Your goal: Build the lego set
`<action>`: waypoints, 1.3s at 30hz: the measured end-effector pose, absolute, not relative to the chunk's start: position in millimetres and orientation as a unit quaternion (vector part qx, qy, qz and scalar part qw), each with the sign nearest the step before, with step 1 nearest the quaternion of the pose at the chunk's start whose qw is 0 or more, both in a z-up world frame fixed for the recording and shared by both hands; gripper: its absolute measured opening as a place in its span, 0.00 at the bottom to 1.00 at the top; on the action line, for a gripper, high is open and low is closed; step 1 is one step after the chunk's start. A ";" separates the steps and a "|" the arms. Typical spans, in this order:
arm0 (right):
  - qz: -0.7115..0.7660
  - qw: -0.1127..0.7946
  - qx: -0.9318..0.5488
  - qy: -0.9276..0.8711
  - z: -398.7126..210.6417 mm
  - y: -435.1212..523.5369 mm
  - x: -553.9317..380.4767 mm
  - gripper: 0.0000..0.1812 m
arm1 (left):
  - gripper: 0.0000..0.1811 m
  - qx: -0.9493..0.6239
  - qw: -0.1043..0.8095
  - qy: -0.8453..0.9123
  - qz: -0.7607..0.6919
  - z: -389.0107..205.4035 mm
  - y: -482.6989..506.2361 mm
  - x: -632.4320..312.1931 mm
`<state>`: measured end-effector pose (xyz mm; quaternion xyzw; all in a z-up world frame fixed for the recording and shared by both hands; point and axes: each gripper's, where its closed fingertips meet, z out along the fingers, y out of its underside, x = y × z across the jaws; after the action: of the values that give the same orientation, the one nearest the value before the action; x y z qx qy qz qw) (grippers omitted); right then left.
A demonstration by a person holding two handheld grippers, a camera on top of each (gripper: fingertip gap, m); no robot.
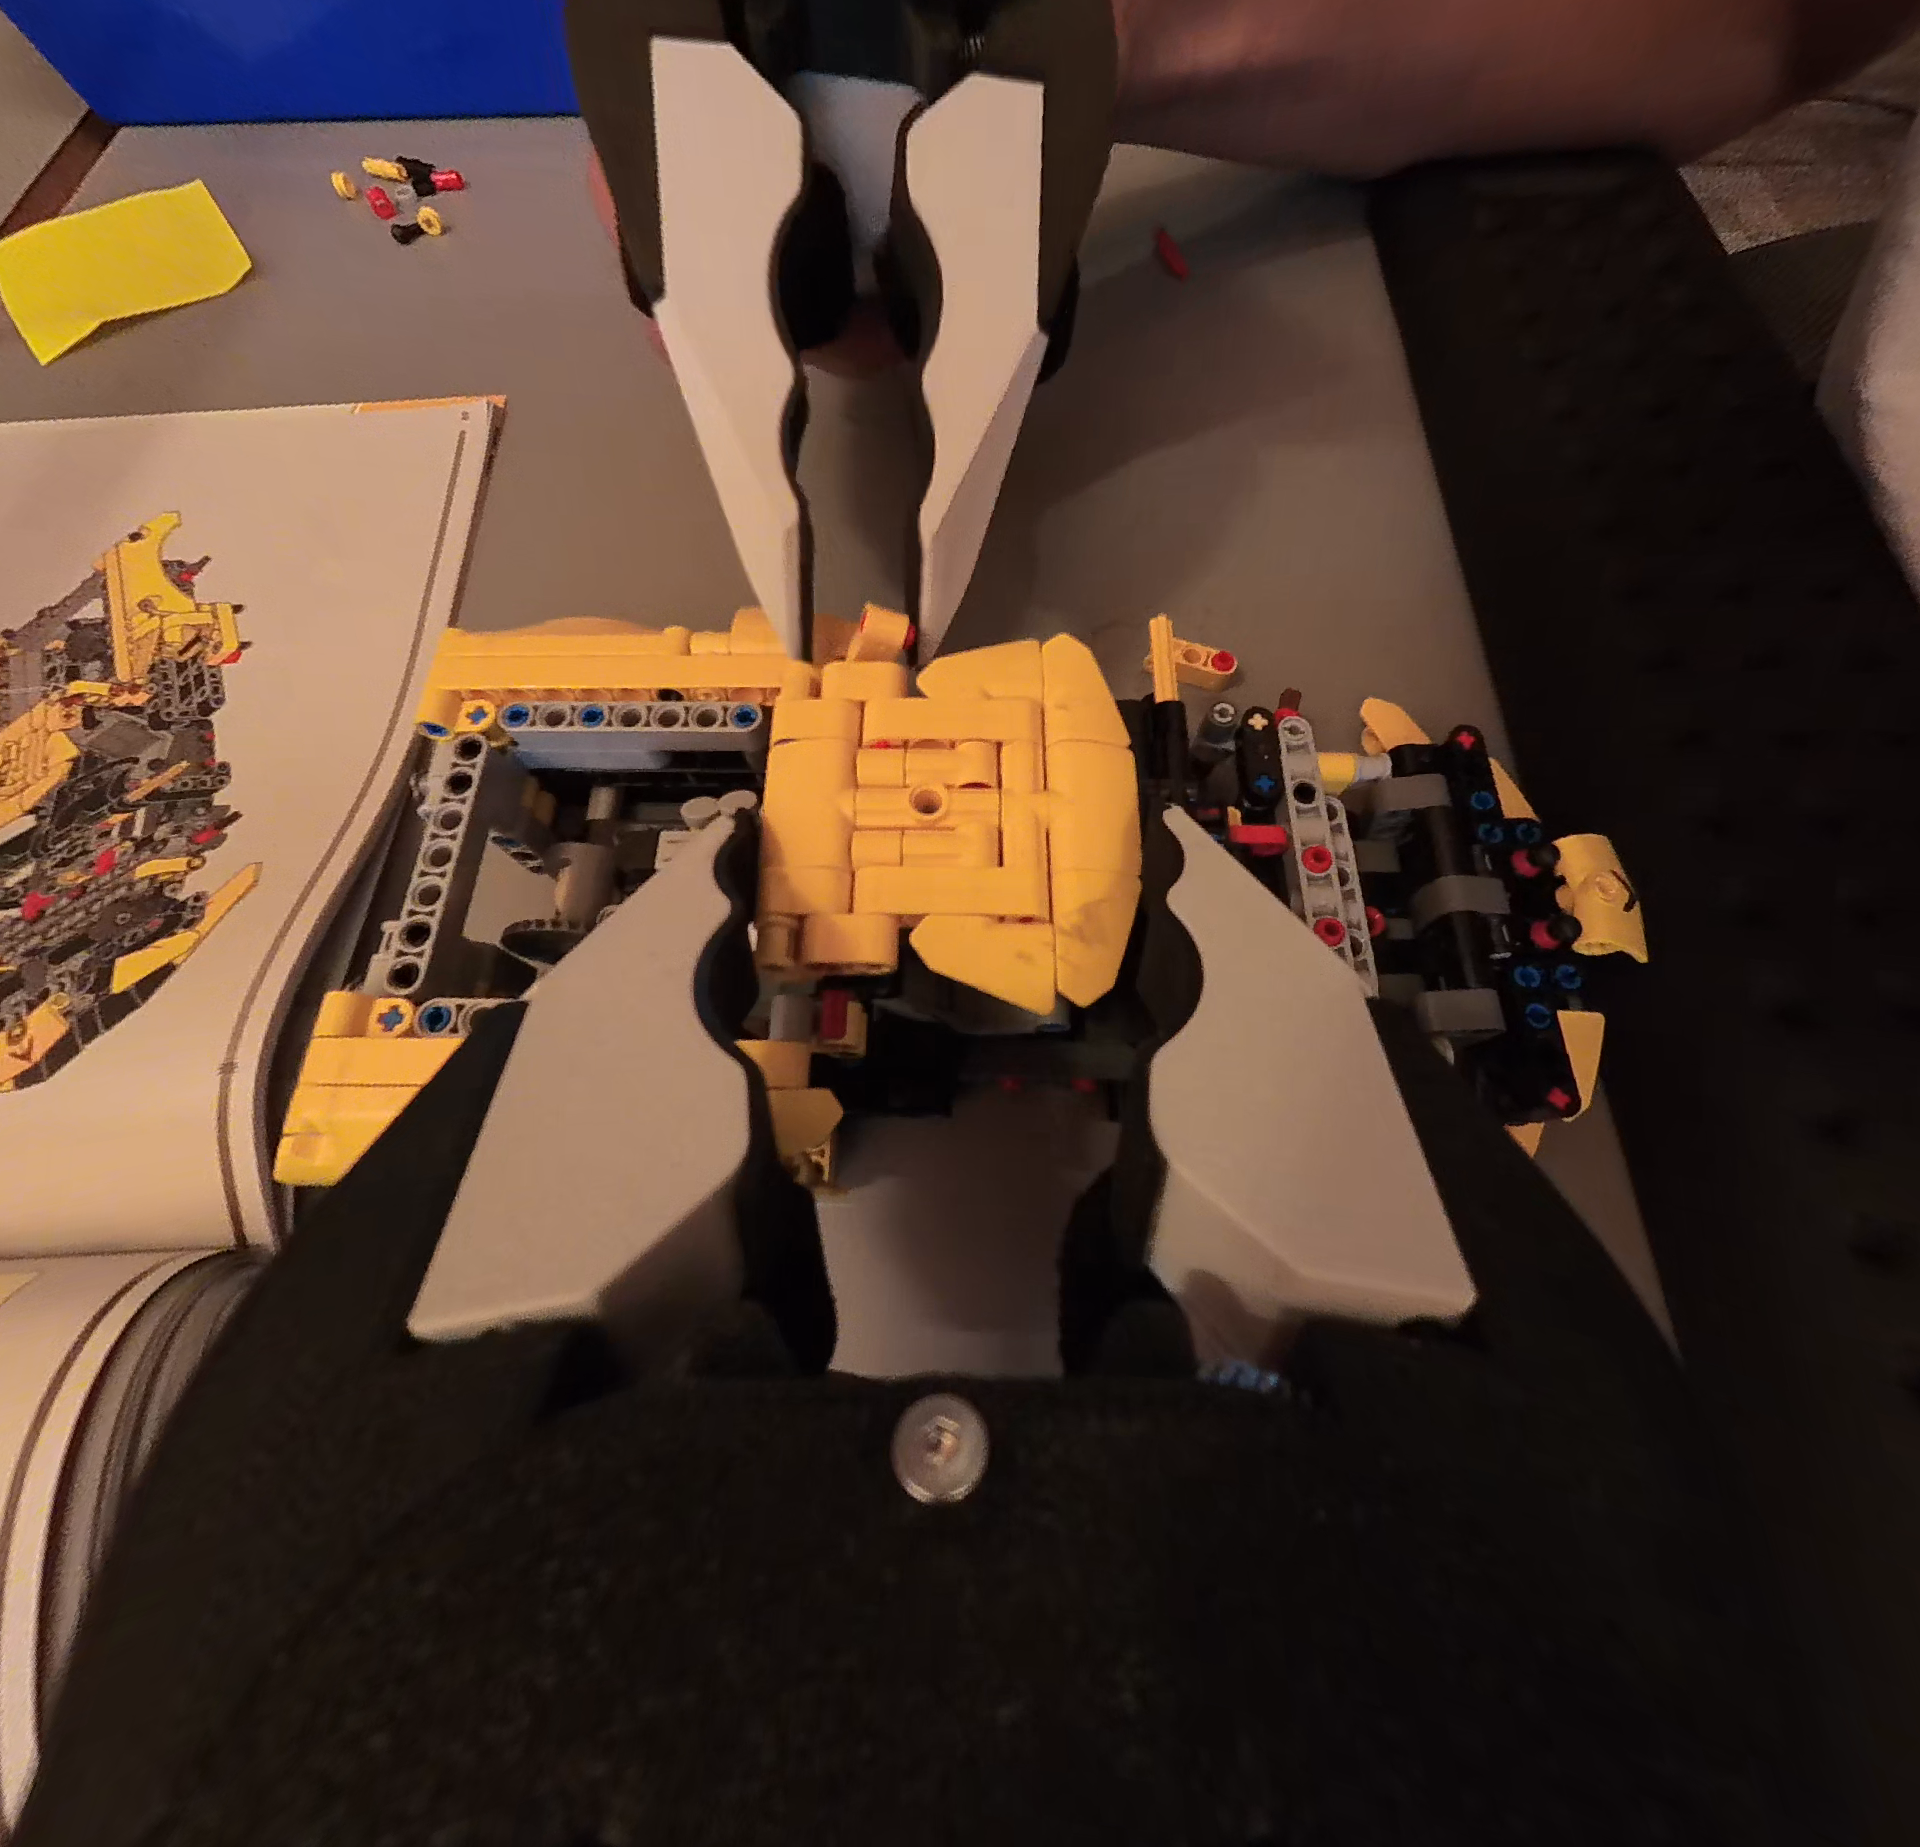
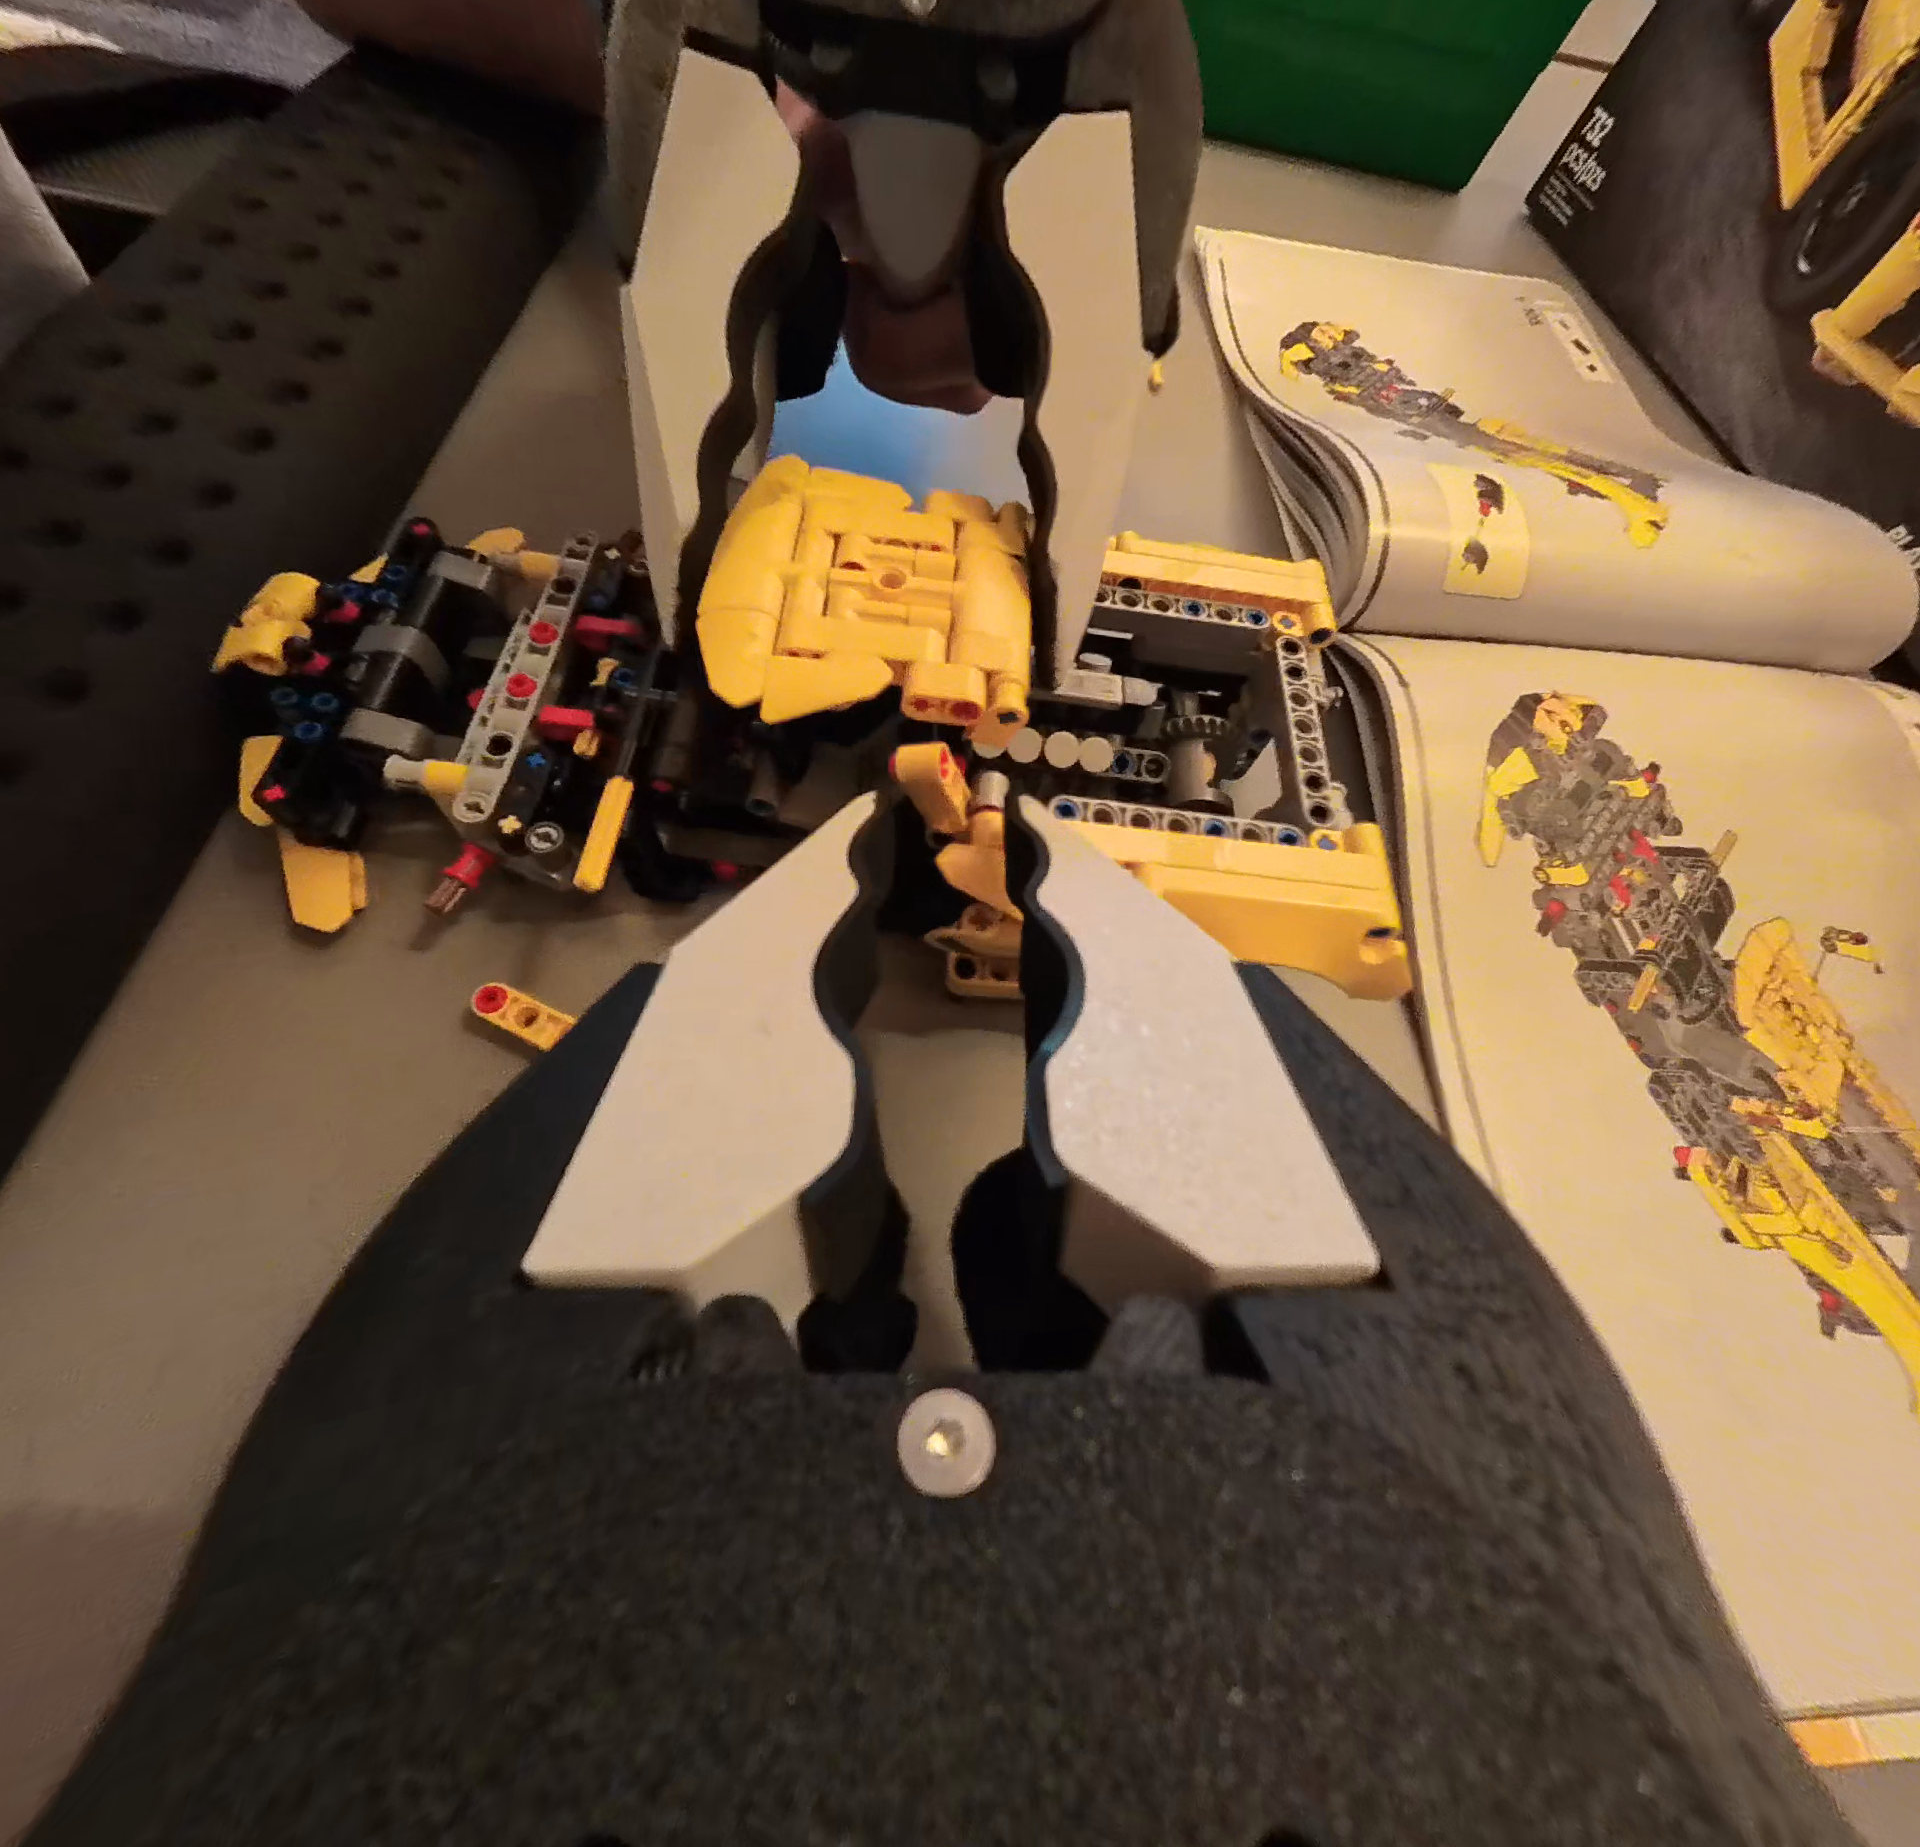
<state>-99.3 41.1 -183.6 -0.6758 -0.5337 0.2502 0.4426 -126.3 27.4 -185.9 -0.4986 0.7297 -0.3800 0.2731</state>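
Observation:
A partly built yellow, black and grey lego car [image 1: 623, 717] lies on the grey table, and it also shows in the right wrist view [image 2: 1236, 862]. My left gripper [image 1: 951, 831] straddles its yellow roof section [image 1: 935, 810], with one finger against each side, shut on it. From the right wrist view the left gripper [image 2: 868, 602] comes in from the far side over the same roof section [image 2: 873, 592]. My right gripper [image 2: 948, 808] is nearly closed on a small yellow connector with a red pin [image 2: 932, 781] at the car's edge. It enters the left wrist view from the top [image 1: 860, 646].
An open instruction booklet [image 1: 208, 758] [image 2: 1558, 862] lies beside the car. Loose small parts [image 1: 405, 197], a yellow sheet [image 1: 114, 270], a red piece [image 1: 1172, 251] and a yellow beam [image 2: 520, 1013] lie on the table. The set's box [image 2: 1766, 187], a green bin [image 2: 1382, 41] and a black perforated surface [image 2: 208, 395] border it. Left and right tips are no more than a few centimetres apart.

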 end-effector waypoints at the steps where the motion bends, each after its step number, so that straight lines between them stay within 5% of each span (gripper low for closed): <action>1: 0.243 0.441 -0.676 -0.538 -185.0 41.2 -99.8 0.08 | 0.41 -0.499 0.273 0.729 -0.380 -185.9 27.4 -126.3; 22: 0.420 0.306 -0.793 -0.317 -184.3 42.8 -101.8 0.04 | 0.41 -0.504 0.275 0.727 -0.376 -186.1 27.7 -125.5; 39: 0.339 0.368 -0.772 -0.391 -181.7 44.7 -100.5 0.04 | 0.41 -0.505 0.275 0.727 -0.375 -186.2 27.9 -125.4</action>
<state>-100.5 44.7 -181.7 -0.7725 -0.3906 0.3395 0.3680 -125.4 27.9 -186.2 -0.5053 0.7269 -0.3753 0.2746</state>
